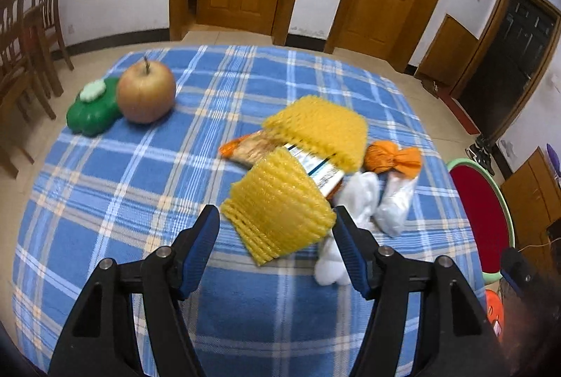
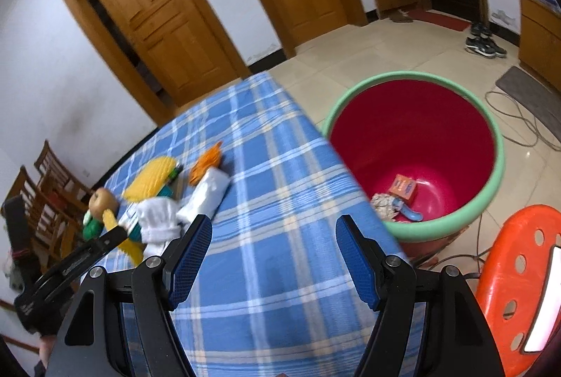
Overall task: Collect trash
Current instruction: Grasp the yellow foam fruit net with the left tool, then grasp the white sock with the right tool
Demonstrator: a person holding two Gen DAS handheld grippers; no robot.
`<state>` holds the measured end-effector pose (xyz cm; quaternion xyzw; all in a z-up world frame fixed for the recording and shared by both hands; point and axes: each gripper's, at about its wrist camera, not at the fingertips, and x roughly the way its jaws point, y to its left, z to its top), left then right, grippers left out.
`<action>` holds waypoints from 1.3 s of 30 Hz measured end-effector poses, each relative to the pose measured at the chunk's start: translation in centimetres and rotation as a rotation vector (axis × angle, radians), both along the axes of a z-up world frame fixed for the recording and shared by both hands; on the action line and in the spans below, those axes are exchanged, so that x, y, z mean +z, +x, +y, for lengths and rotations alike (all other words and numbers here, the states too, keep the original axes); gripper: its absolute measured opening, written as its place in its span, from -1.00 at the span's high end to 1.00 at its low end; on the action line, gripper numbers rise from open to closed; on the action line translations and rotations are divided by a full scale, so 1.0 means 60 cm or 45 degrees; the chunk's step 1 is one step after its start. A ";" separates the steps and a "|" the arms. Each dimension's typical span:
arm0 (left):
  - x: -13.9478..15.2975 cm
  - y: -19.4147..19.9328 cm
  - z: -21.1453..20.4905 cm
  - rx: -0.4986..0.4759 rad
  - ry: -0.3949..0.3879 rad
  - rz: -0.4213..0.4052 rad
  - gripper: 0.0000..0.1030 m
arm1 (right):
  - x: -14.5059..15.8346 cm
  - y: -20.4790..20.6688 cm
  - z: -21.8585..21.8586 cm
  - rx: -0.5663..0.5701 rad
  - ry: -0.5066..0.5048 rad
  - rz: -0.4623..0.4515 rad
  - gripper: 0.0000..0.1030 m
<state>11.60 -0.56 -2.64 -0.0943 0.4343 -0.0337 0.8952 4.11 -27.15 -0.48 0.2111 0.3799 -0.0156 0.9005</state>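
A pile of trash lies on the blue plaid tablecloth [image 1: 122,184]: two yellow foam nets [image 1: 280,212] [image 1: 322,128], a snack wrapper [image 1: 252,149], an orange wrapper [image 1: 392,158], white crumpled tissue [image 1: 361,198] and a clear bag [image 1: 396,205]. My left gripper [image 1: 275,219] is open, its fingers on either side of the near yellow net. My right gripper [image 2: 273,226] is open and empty above the cloth [image 2: 280,166], right of the pile [image 2: 157,198]. The red bin with a green rim [image 2: 413,138] stands on the floor beside the table and holds a few scraps.
An apple [image 1: 145,91] and a green lidded container [image 1: 94,107] sit at the table's far left. Wooden chairs [image 1: 24,37] stand left of the table. An orange plastic stool [image 2: 515,272] stands by the bin. Cables [image 2: 519,117] lie on the tiled floor.
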 end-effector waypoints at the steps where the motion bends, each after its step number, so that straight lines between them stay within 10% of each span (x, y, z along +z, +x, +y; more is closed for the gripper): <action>1: -0.003 0.002 0.003 -0.001 -0.008 0.004 -0.26 | -0.002 0.004 0.008 0.013 -0.007 0.005 -0.45; 9: -0.019 0.000 0.030 -0.030 -0.128 0.045 0.46 | -0.009 0.020 0.049 0.080 -0.024 0.030 -0.45; 39: -0.009 -0.059 0.178 0.114 -0.121 -0.009 0.50 | -0.069 0.118 0.241 0.347 -0.116 0.101 -0.44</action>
